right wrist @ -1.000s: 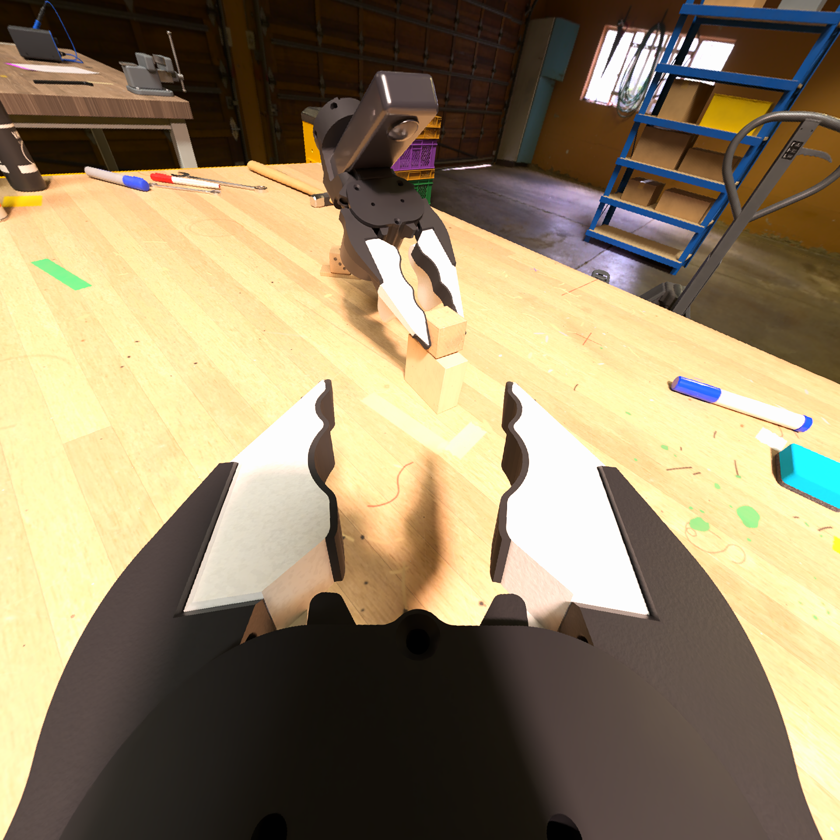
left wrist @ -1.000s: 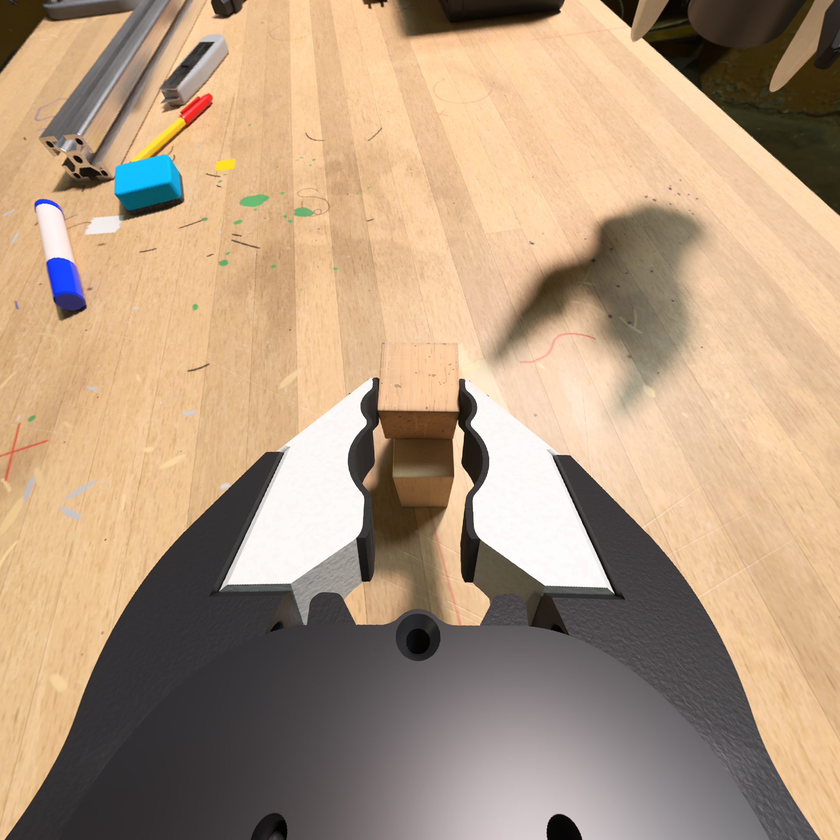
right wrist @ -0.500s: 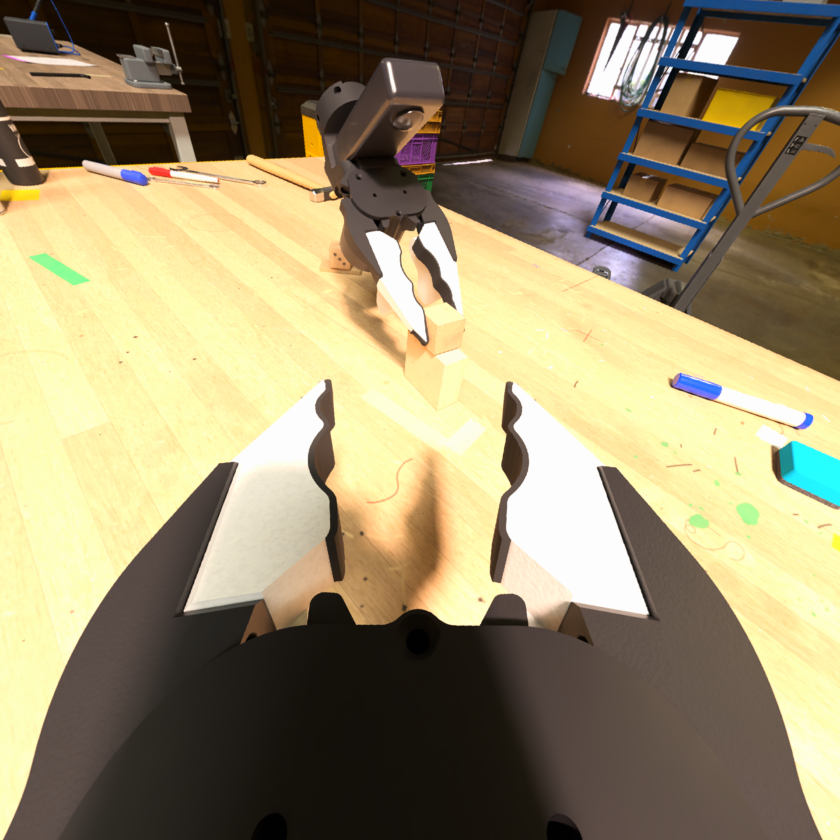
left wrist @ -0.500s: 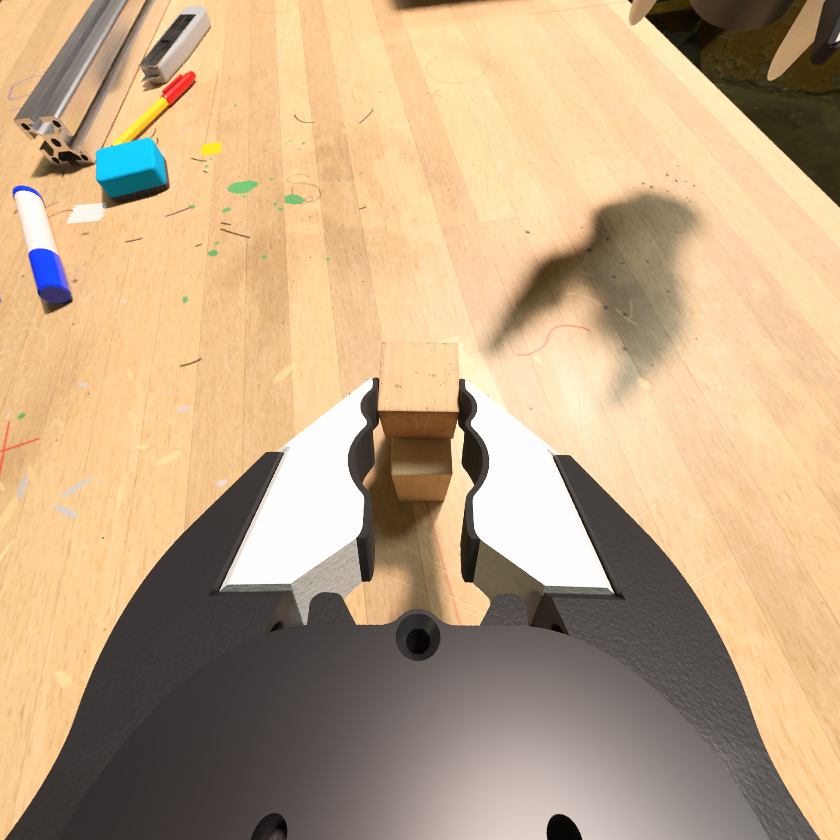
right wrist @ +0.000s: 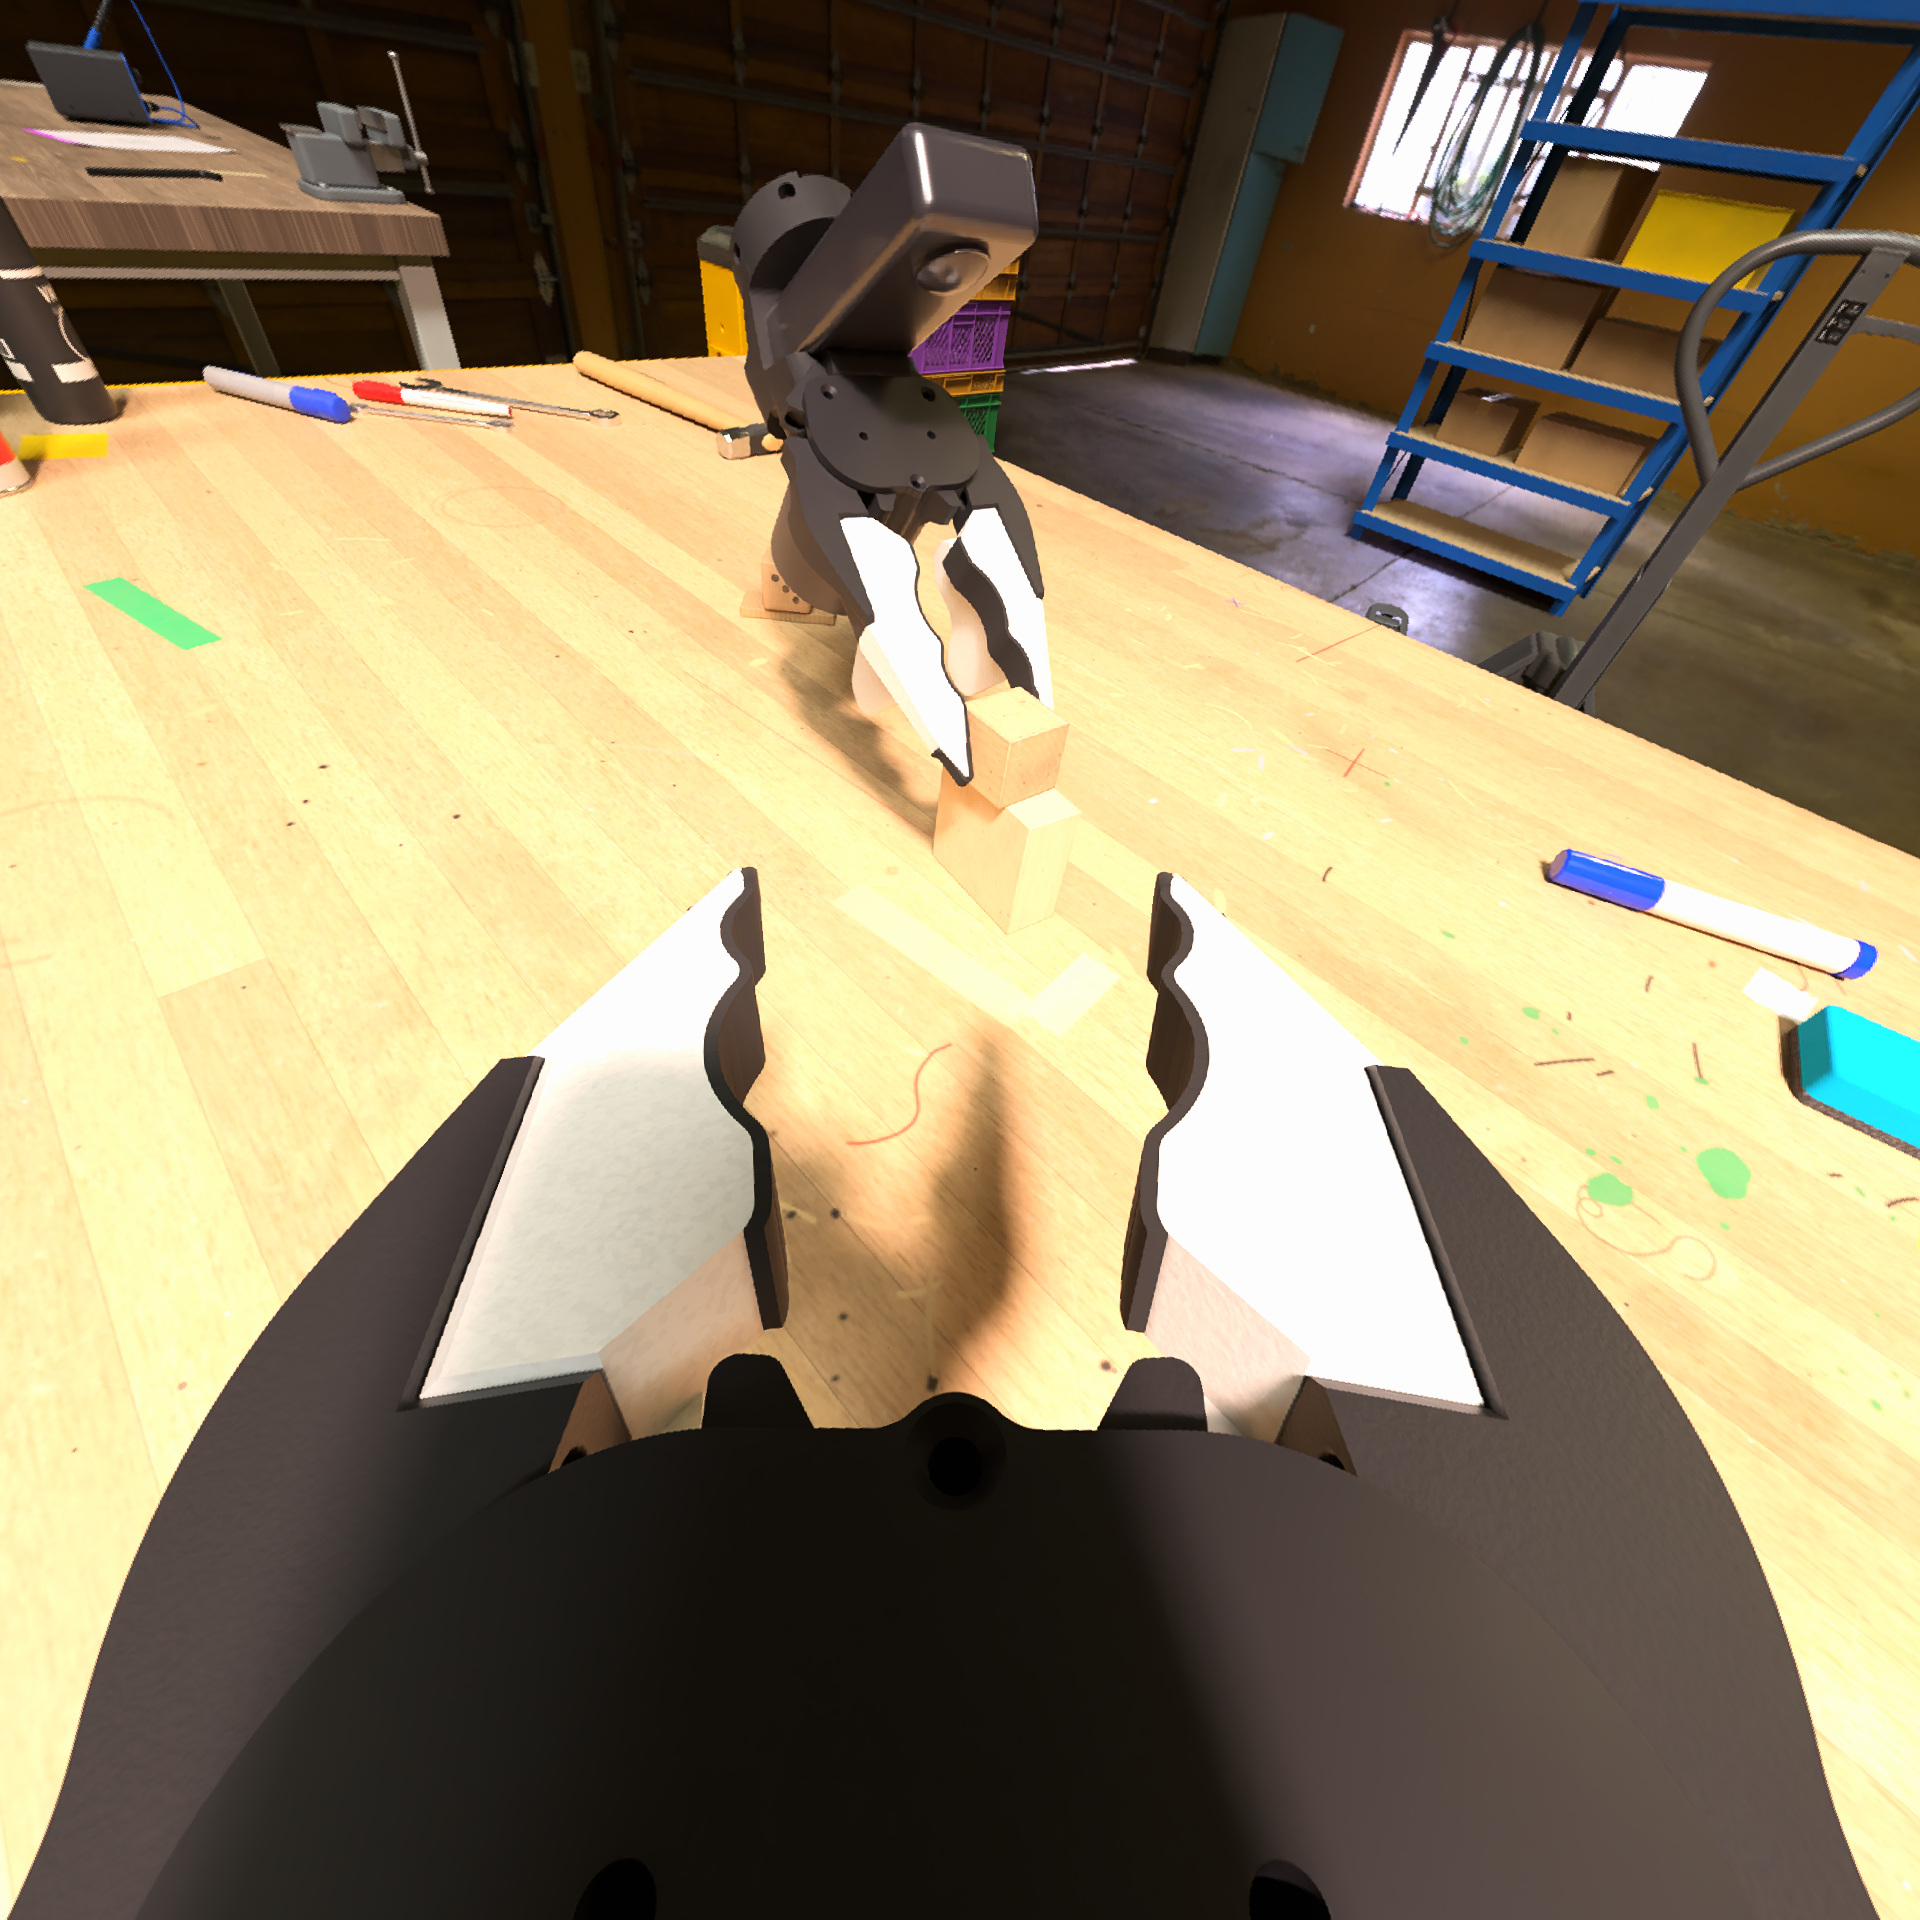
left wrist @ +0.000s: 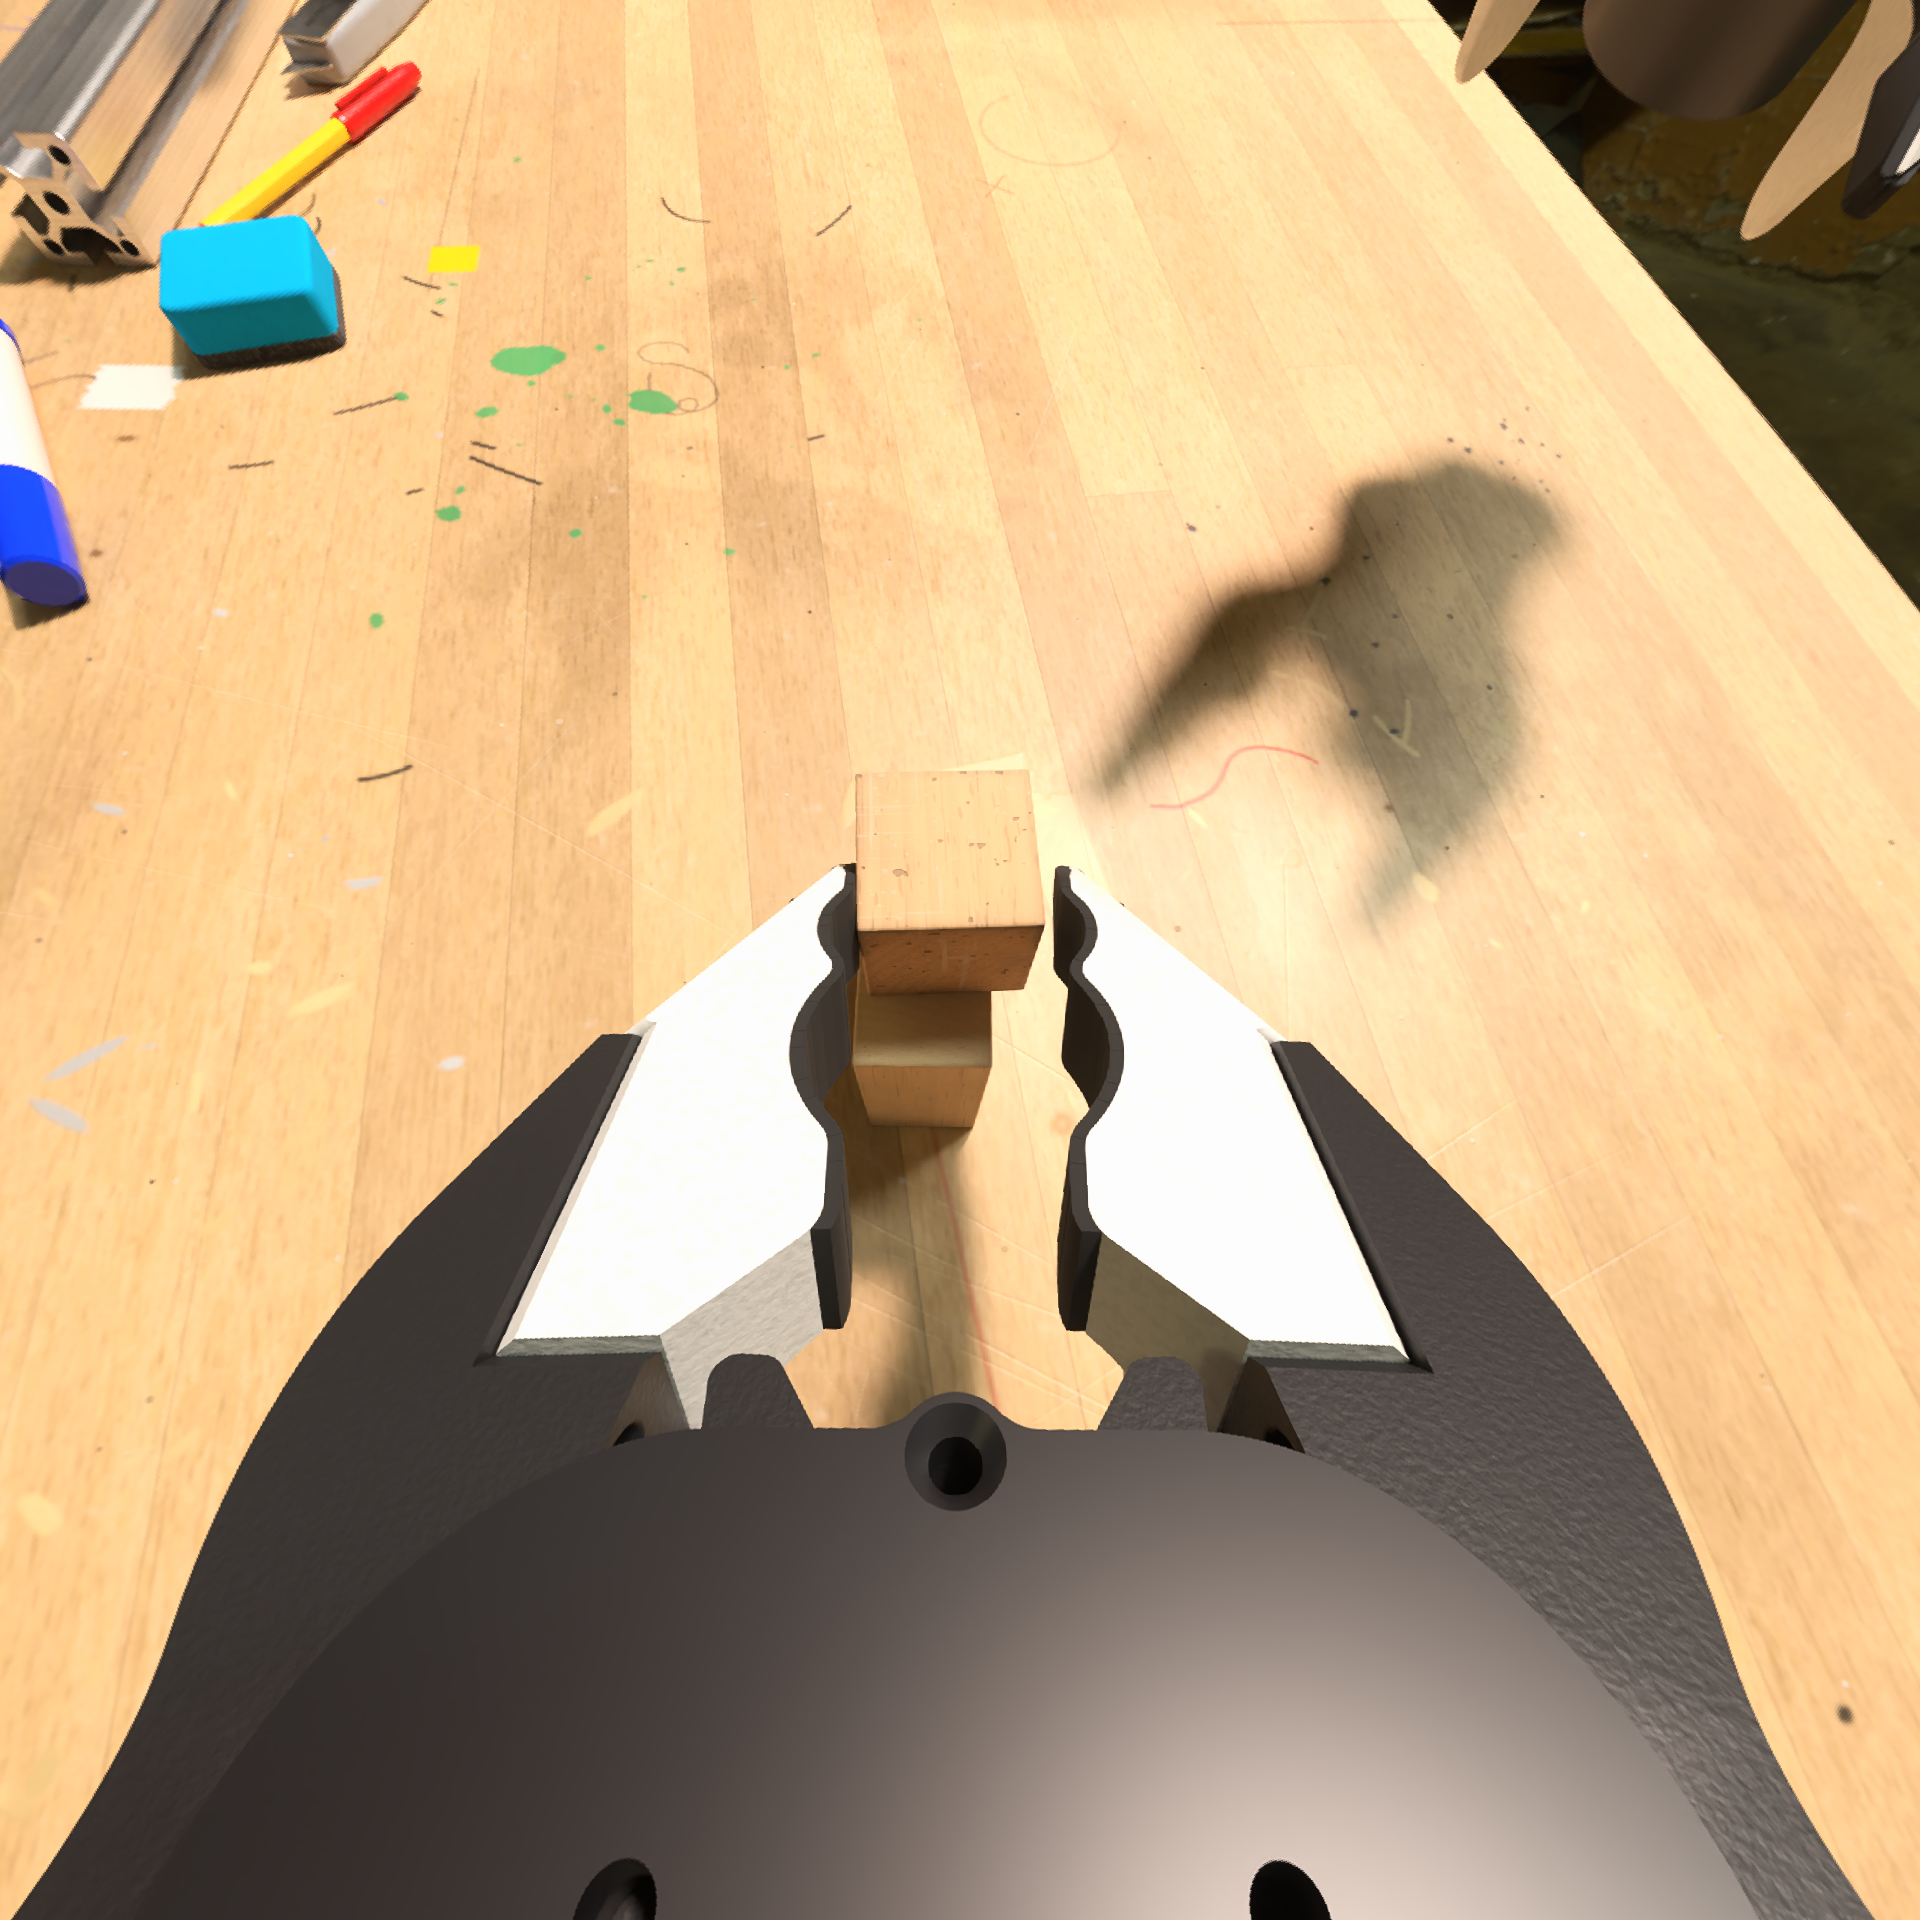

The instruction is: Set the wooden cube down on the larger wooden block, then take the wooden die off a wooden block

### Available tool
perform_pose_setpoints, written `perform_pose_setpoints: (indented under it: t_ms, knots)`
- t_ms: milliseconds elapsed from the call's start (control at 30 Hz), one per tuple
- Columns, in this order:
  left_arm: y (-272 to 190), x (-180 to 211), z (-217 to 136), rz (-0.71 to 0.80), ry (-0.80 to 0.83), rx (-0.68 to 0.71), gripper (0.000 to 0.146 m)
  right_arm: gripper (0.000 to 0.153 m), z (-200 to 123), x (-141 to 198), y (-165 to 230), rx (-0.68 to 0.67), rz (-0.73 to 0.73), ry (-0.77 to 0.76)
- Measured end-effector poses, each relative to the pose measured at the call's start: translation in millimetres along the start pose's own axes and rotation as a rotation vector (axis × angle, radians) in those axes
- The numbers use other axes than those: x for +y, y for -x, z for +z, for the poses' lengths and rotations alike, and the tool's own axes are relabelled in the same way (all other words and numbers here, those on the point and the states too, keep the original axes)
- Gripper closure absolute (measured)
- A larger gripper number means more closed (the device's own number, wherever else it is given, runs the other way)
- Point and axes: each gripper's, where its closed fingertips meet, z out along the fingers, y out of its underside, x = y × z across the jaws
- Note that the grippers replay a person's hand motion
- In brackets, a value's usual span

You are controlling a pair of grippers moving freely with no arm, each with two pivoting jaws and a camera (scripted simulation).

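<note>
The wooden cube (left wrist: 945, 883) rests on the larger wooden block (left wrist: 920, 1070), overhanging it a little. My left gripper (left wrist: 951, 873) straddles the cube with its jaws slightly apart: the left finger touches it and a thin gap shows on the right. The right wrist view shows the same cube (right wrist: 1013, 743) on the block (right wrist: 1003, 857), with the left gripper (right wrist: 997, 727) tilted down over it. Behind it the wooden die (right wrist: 777, 590) sits on a flat wooden block (right wrist: 774, 613), partly hidden. My right gripper (right wrist: 956, 883) is open and empty, short of the stack.
A cyan eraser (left wrist: 249, 281), a blue marker (left wrist: 31, 499), a red-yellow marker (left wrist: 322, 135) and an aluminium bar (left wrist: 73, 135) lie far left. The table's edge (left wrist: 1714, 395) runs along the right. A hammer (right wrist: 655, 390) and markers lie at the far edge.
My left gripper's jaws have parted a little and a gap now shows beside the cube, which sits on the block. The left gripper has tilted more steeply. The right gripper has not moved.
</note>
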Motion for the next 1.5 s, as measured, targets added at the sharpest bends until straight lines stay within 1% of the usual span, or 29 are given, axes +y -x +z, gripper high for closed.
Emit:
perform_pose_setpoints:
  t_ms: [100,233,467,533,733,833,933,1033,1133,1233,1333,1367,1433,1500]
  knots:
    - [-2.3,0.2,0.8,-0.021,0.006,0.009,0.102,0.078,-0.2,0.6,-1.1,0.002,0.006,-0.001]
    - [-1.4,-0.6,-0.3,-0.031,0.020,-0.008,0.088,0.078,-1.2,-1.1,-0.3,0.000,0.005,-0.008]
    - [1.2,-12.2,-12.2,-0.039,-0.006,-0.042,0.077,0.078,-6.0,-4.3,-1.3,0.008,0.002,-0.017]
    - [1.6,-21.0,-20.3,-0.036,-0.033,-0.062,0.073,0.078,-8.4,-6.3,-1.2,0.011,-0.002,-0.023]
    - [0.2,-62.0,-57.7,-0.025,-0.186,-0.128,0.071,0.078,-13.6,-10.6,-3.0,0.017,0.003,-0.045]
    - [-3.2,-68.4,-76.1,-0.012,-0.188,-0.158,0.071,0.078,-15.5,-11.7,-2.3,0.017,-0.002,-0.048]
    - [-1.6,-64.9,-97.5,-0.034,-0.174,-0.202,0.071,0.078,-17.1,-13.3,-2.6,0.019,-0.002,-0.055]
    - [8.5,-55.0,-126.4,-0.096,-0.166,-0.277,0.071,0.078,-17.0,-14.2,-2.8,0.019,0.003,-0.059]
    - [25.3,-34.4,-160.8,-0.203,-0.118,-0.386,0.072,0.078,-16.3,-14.7,-1.5,0.018,-0.006,-0.054]
    - [39.0,-6.8,-195.7,-0.317,-0.029,-0.493,0.073,0.078,-15.9,-15.7,-0.8,0.020,-0.011,-0.055]
    - [47.1,27.6,-228.1,-0.417,0.112,-0.590,0.075,0.078,-13.9,-15.0,-0.8,0.019,-0.008,-0.053]
    - [49.4,42.0,-238.5,-0.470,0.170,-0.627,0.076,0.078,-12.7,-14.2,-0.9,0.019,-0.007,-0.049]
    - [50.9,74.0,-256.5,-0.628,0.296,-0.693,0.078,0.078,-10.1,-12.3,-0.6,0.016,-0.006,-0.040]
    - [48.4,100.4,-262.9,-0.782,0.378,-0.697,0.082,0.078,-8.0,-10.6,-0.1,0.013,-0.008,-0.031]
